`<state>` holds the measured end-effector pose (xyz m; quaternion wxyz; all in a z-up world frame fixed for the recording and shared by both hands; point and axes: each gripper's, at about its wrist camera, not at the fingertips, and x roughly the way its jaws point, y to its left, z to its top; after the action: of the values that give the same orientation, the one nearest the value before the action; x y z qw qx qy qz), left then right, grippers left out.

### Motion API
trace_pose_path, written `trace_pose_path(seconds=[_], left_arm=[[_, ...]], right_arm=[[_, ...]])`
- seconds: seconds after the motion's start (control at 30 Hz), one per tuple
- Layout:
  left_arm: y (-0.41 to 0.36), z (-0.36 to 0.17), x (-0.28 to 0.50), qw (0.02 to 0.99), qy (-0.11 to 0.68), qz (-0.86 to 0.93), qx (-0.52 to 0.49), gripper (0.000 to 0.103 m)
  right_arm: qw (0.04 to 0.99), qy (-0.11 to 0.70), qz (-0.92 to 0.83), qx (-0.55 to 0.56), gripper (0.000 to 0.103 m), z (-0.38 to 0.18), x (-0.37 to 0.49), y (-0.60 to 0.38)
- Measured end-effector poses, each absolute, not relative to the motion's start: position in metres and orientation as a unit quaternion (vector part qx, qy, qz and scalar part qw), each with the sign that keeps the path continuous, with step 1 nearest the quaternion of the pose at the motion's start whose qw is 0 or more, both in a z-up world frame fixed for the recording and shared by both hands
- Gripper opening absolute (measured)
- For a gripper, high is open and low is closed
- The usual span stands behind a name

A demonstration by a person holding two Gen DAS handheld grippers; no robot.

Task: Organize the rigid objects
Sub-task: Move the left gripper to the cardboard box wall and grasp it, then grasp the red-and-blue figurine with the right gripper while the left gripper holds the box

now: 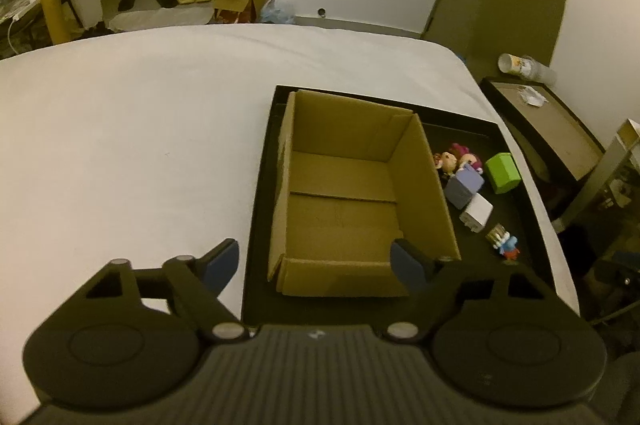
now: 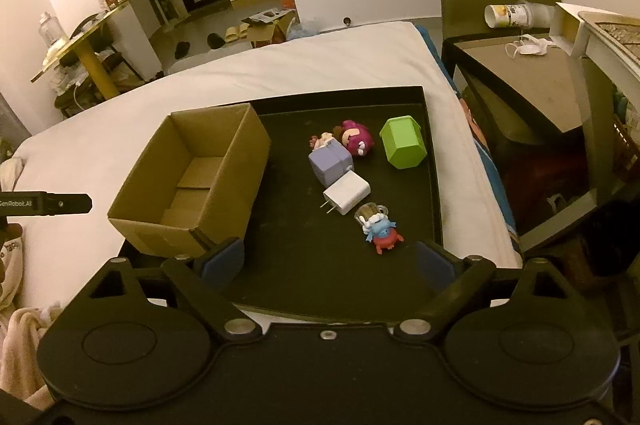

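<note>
A black tray [image 2: 432, 185] lies on the white bed and holds an empty open cardboard box [image 2: 192, 185] on its left. To the box's right lie a green block [image 2: 403, 142], a purple block [image 2: 331, 162], a white charger plug [image 2: 347, 193], a magenta doll [image 2: 356, 137] and a small blue and red figure [image 2: 381, 228]. My right gripper [image 2: 330, 263] is open and empty above the tray's near edge. My left gripper [image 1: 316, 263] is open and empty over the near end of the box [image 1: 340, 193]. The toys [image 1: 464, 185] also show in the left wrist view.
The white bed [image 1: 140, 145] stretches to the left of the tray [image 1: 260, 209]. A dark bedside table [image 2: 520, 81] with a tipped cup [image 2: 516, 14] stands to the right. Part of the left gripper [image 2: 44, 204] shows at the right wrist view's left edge.
</note>
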<state>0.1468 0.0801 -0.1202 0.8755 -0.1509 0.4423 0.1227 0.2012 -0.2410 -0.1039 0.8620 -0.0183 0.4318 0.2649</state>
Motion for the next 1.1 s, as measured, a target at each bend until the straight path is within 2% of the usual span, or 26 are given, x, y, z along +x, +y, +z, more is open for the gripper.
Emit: trace_pose_path(seconds=[0.17, 0.3, 0.57, 0.9, 1.03, 1.1], left_arm=[[0.085, -0.129, 0.153, 0.871, 0.448, 0.127, -0.159, 0.066], [0.089, -0.137, 0.159, 0.867, 0.451, 0.136, -0.164, 0.052], [0.094, -0.151, 0.170, 0.862, 0.458, 0.147, -0.161, 0.039], [0.098, -0.167, 0.181, 0.857, 0.465, 0.146, -0.167, 0.015], [0.101, -0.174, 0.185, 0.854, 0.469, 0.148, -0.168, 0.013], [0.103, -0.176, 0.186, 0.854, 0.469, 0.150, -0.169, 0.011]], right_arm=[[0.859, 0.434, 0.272, -0.023, 0.084, -0.111, 0.208, -0.238], [0.860, 0.430, 0.275, -0.030, 0.084, -0.117, 0.210, -0.234], [0.863, 0.423, 0.270, -0.056, 0.085, -0.131, 0.220, -0.226], [0.852, 0.427, 0.296, -0.062, 0.086, -0.146, 0.238, -0.221], [0.844, 0.437, 0.303, -0.065, 0.081, -0.153, 0.248, -0.219], [0.838, 0.446, 0.307, -0.071, 0.074, -0.159, 0.253, -0.218]])
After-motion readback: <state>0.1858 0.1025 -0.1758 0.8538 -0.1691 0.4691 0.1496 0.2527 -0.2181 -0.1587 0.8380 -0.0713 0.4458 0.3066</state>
